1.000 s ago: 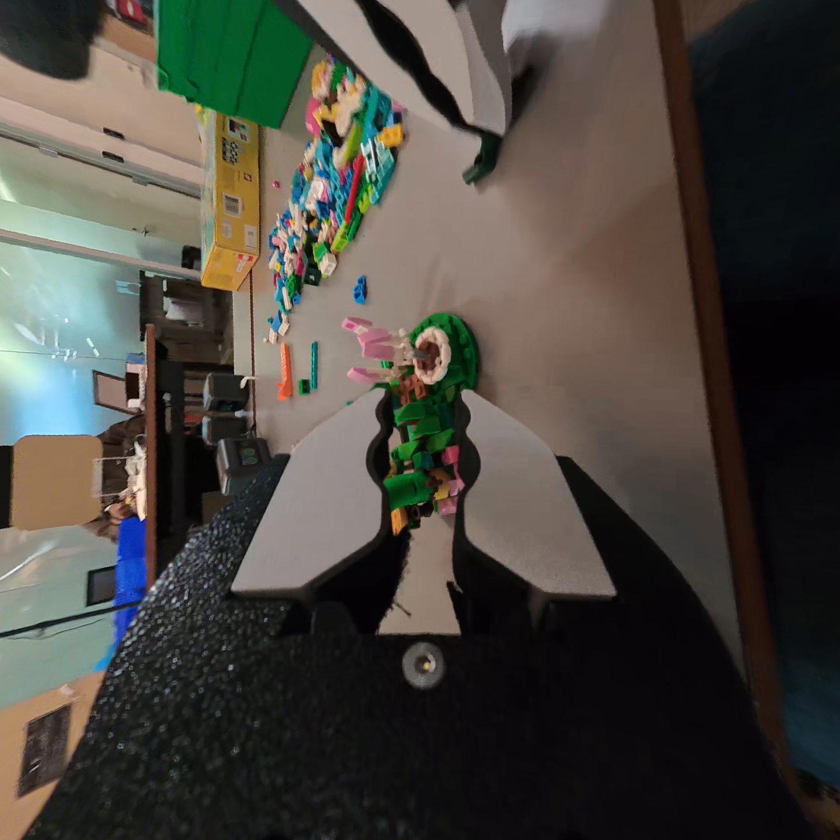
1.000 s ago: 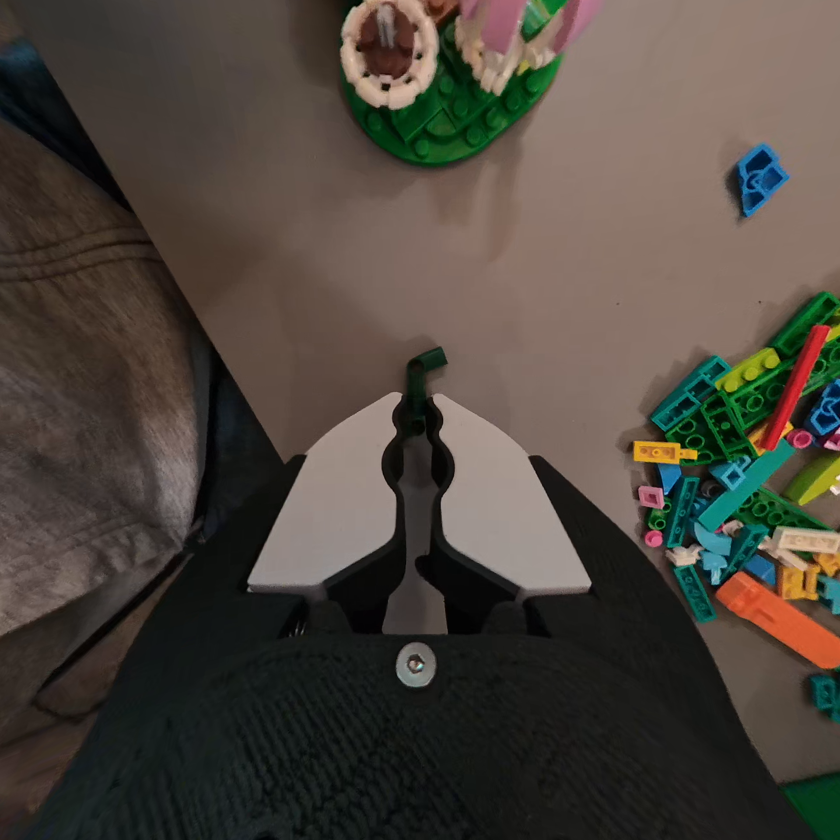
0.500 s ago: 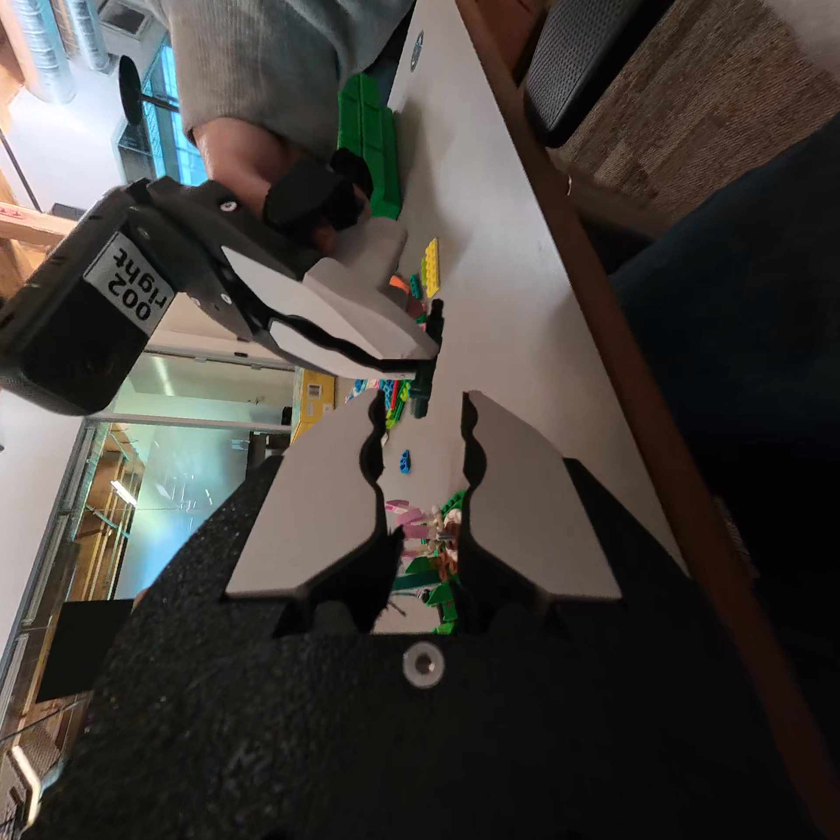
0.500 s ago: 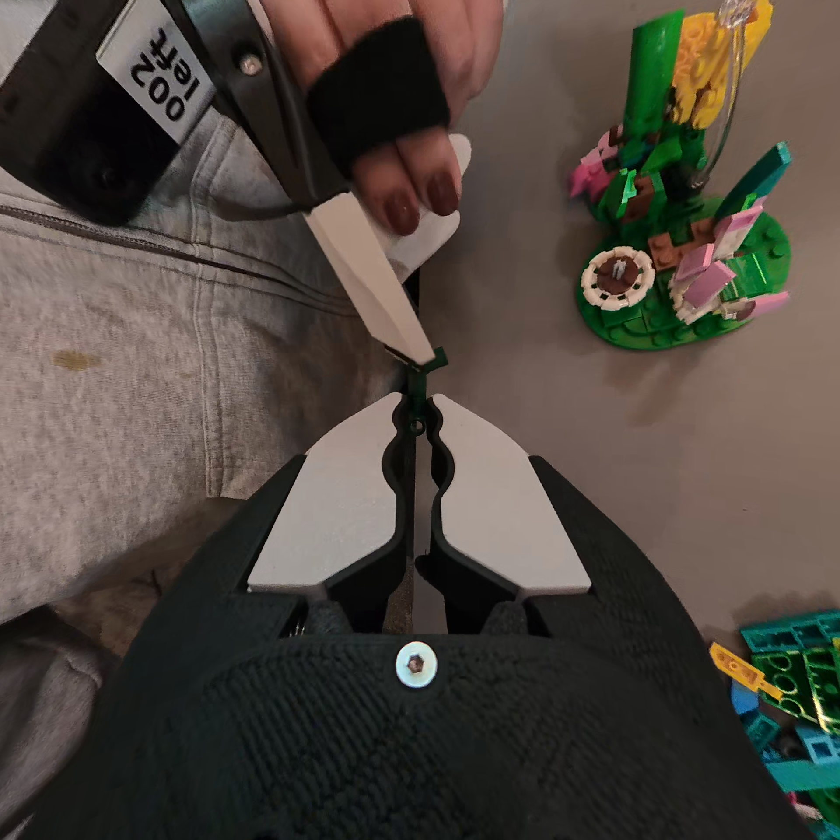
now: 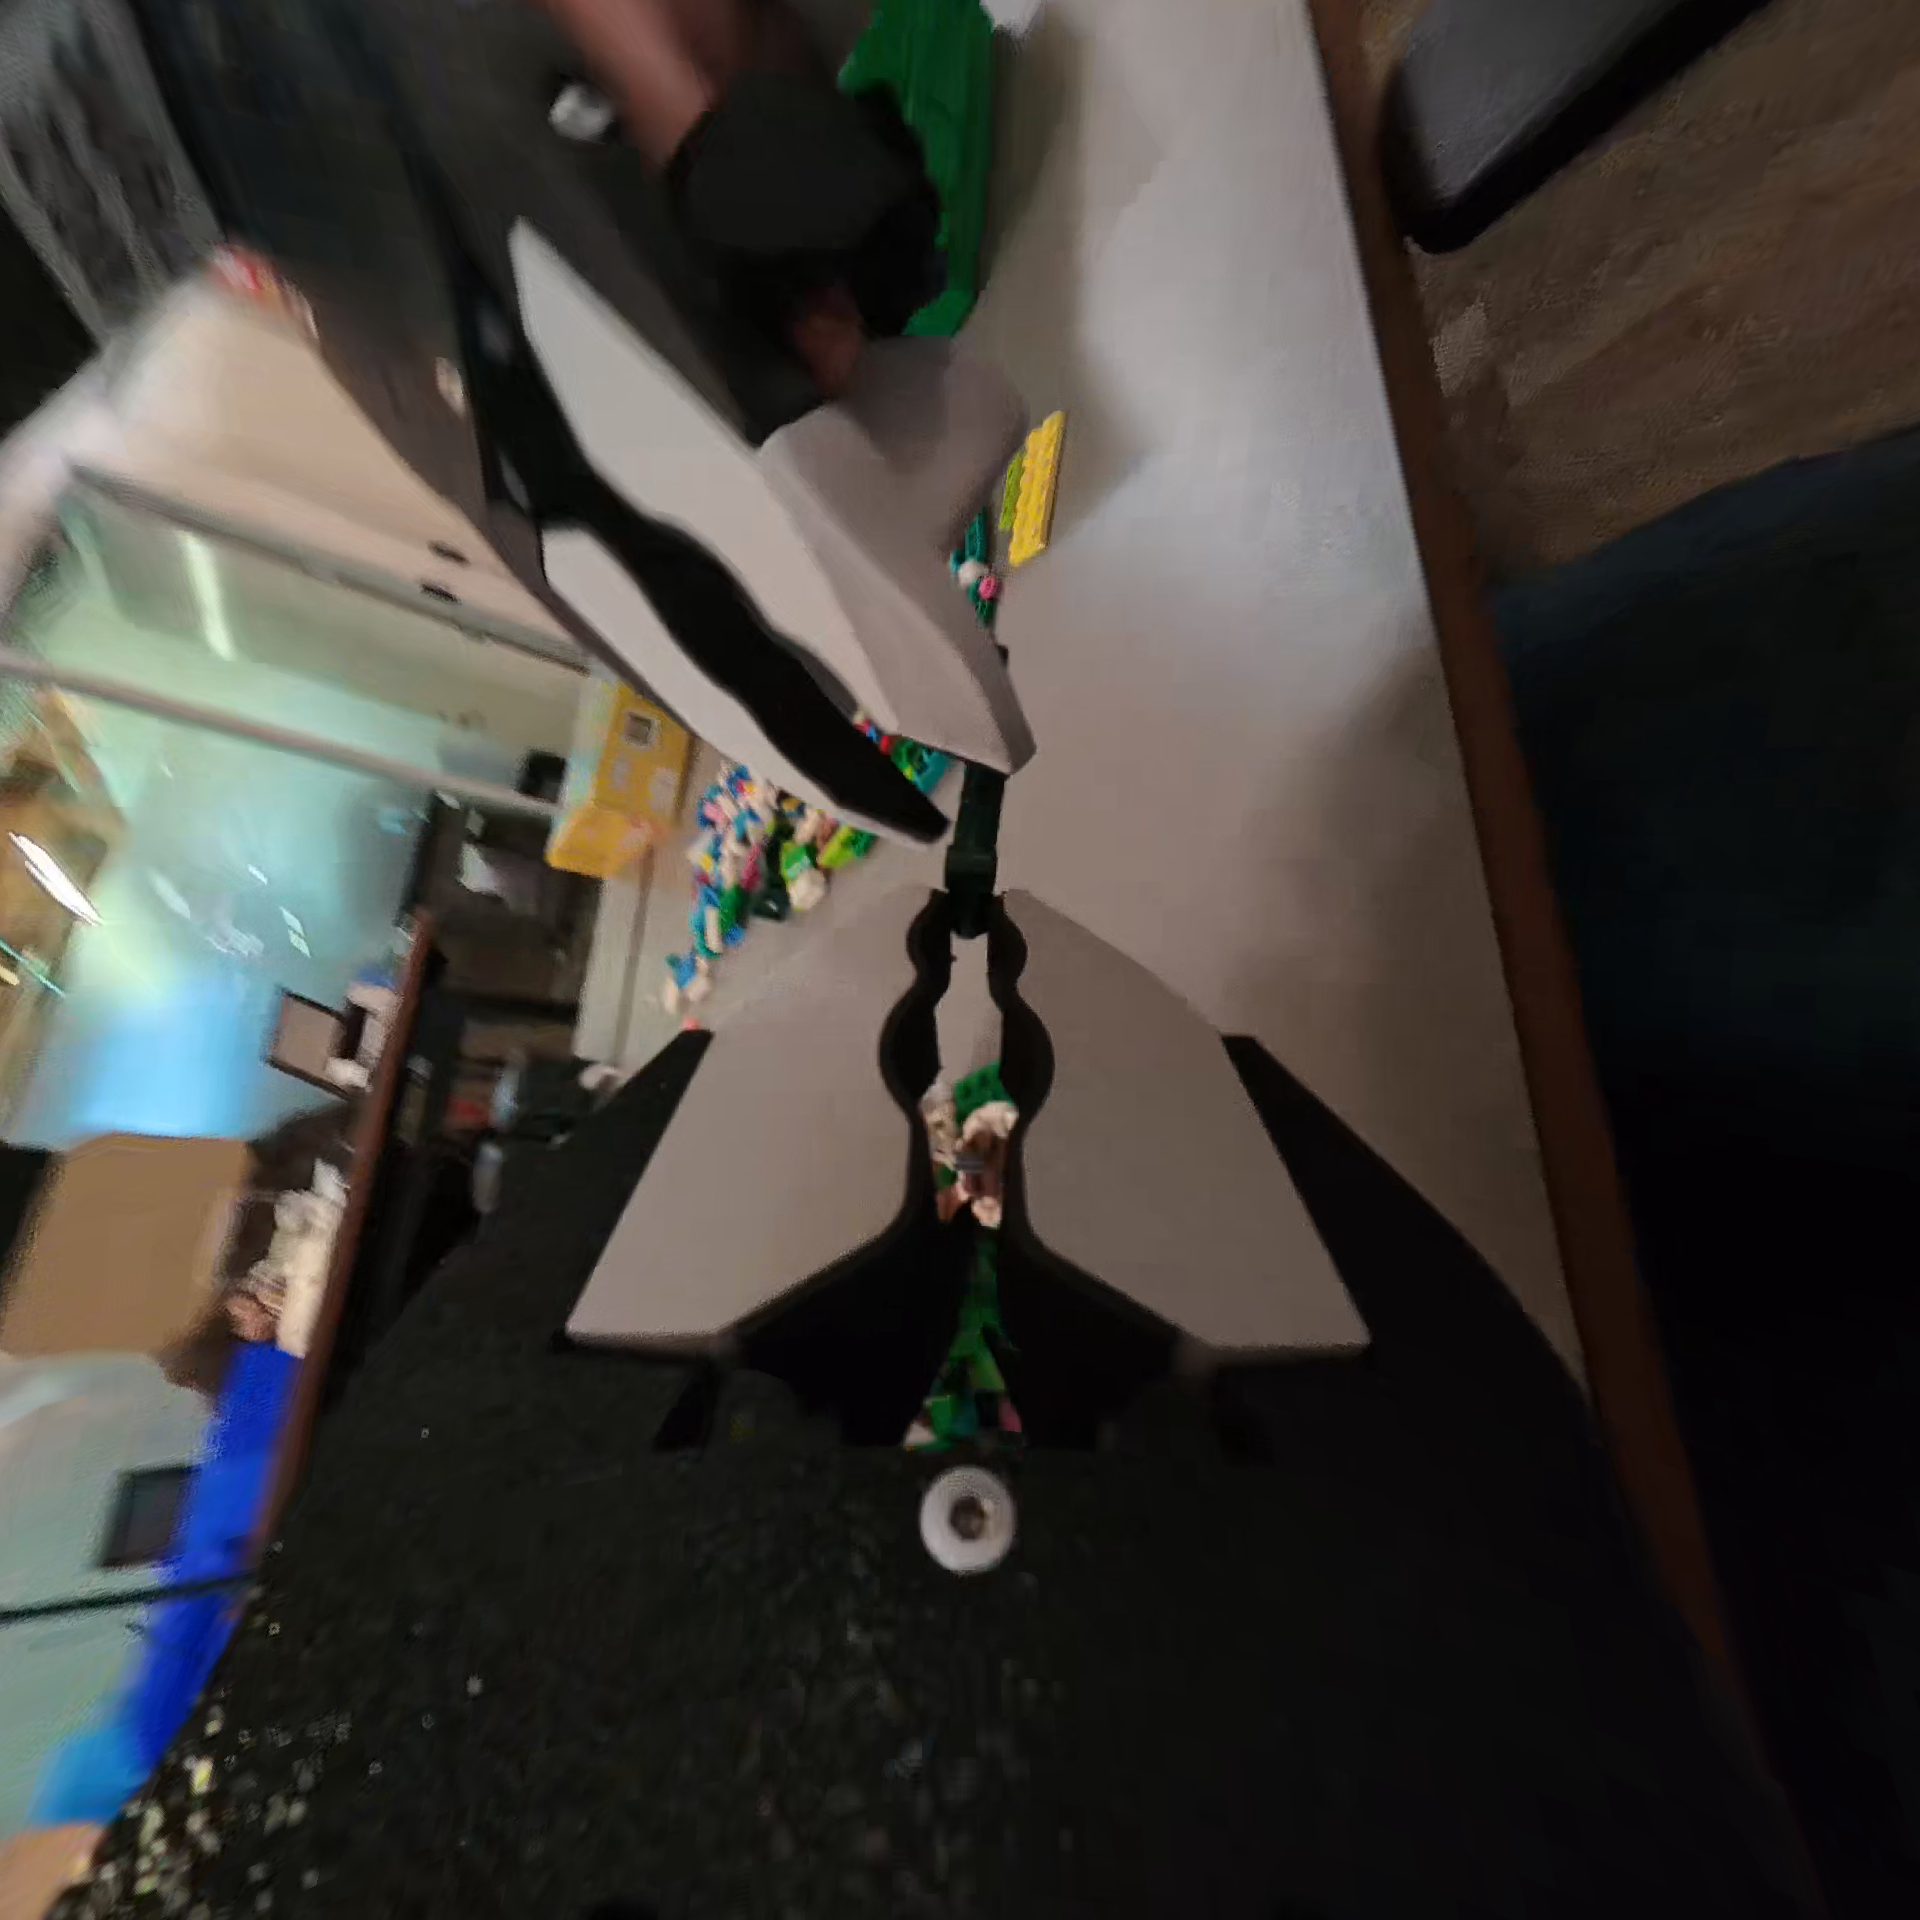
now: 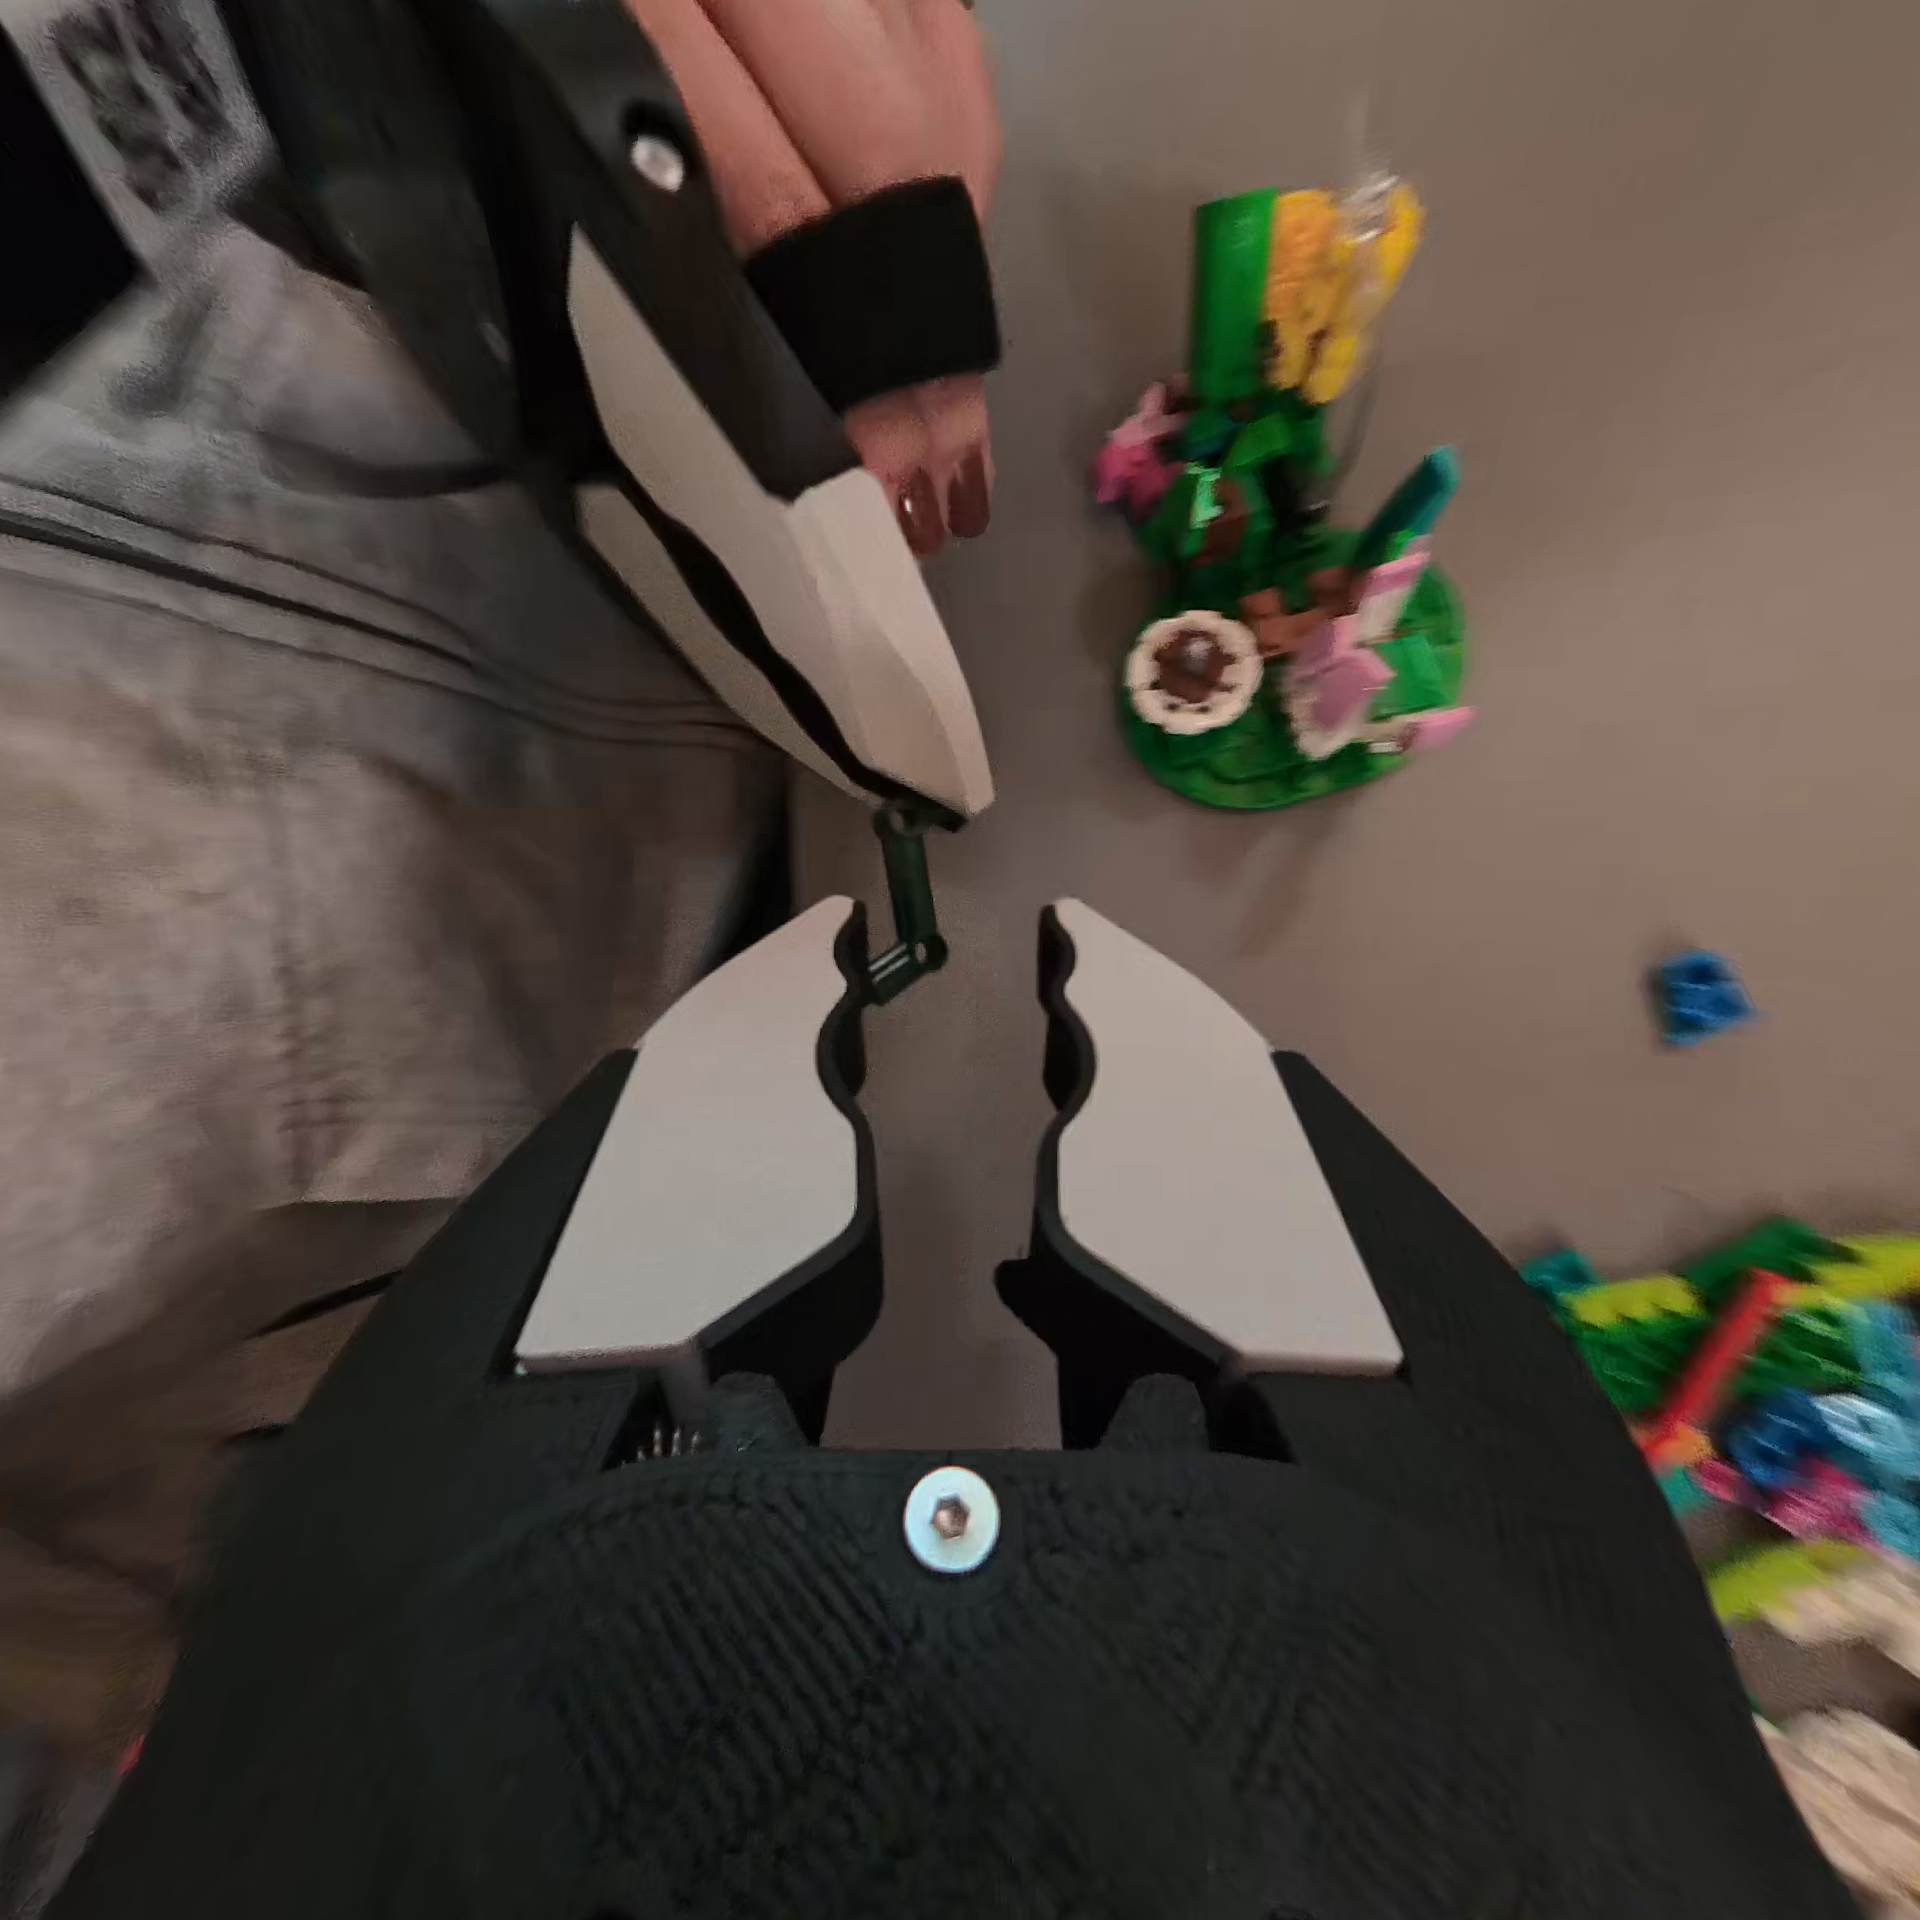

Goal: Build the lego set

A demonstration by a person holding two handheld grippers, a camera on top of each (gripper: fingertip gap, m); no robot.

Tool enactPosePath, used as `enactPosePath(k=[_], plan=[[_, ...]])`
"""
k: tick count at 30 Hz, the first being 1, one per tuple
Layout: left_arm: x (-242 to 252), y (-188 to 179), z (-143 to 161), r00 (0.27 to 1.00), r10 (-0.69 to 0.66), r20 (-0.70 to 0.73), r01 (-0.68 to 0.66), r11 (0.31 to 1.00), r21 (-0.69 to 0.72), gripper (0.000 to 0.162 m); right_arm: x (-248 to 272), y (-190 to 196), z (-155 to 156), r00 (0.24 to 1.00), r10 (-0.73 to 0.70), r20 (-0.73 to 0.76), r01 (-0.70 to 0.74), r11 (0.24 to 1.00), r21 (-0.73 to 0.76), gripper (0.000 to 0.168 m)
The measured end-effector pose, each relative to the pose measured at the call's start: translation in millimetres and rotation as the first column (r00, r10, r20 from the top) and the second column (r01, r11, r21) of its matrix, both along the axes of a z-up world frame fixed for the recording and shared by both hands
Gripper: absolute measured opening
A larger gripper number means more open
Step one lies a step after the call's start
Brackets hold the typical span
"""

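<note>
Lego set (image 6: pixel 1288 623): standing part-built on the counter (image 6: pixel 1558 312), showing a green base, a cream-rimmed brown round, pink petals and a tall green and yellow stalk. Lying unused off to the right, a heap of loose bricks (image 6: pixel 1766 1382) and a lone blue piece (image 6: pixel 1699 997), so looking well short of finished.

Hanging in the air near the counter's edge, well apart from the model, a dark green stem piece (image 6: pixel 904 894), seemingly changing tools and not yet seated on the build.

Reaching down from the upper left, the left gripper (image 6: pixel 925 800), a hand (image 6: pixel 862 156) wrapped round it, jaws pinching the stem's top end. Pointing up to meet it, the right gripper (image 6: pixel 945 925), jaws standing parted, the stem's lower end lying against one finger's inner edge only.
</note>
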State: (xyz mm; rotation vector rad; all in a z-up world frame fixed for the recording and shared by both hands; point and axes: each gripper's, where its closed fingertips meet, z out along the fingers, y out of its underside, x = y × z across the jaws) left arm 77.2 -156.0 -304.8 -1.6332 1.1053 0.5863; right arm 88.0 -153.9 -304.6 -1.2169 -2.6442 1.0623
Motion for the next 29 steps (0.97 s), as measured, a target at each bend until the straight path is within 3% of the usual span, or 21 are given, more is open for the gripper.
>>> enactPosePath(k=[5,9,14,29], plan=[[-9,2,1,0.933,0.094,0.348,-0.049,0.989,-0.137,0.007,-17,4,7,0.942,0.104,-0.319,0.013,0.939,0.345,0.030],[-11,3,1,0.906,0.123,0.405,-0.052,0.982,-0.181,0.007,-21,0,6,0.896,0.206,-0.393,0.020,0.865,0.501,0.022],[-10,4,-9,0.925,0.146,0.351,-0.072,0.974,-0.216,0.007,-24,-4,6,0.885,0.229,-0.404,0.018,0.853,0.522,0.017],[-12,3,-2,0.888,0.157,0.431,-0.073,0.976,-0.204,0.007,-25,-6,3,0.872,0.283,-0.399,-0.013,0.829,0.560,0.006]])
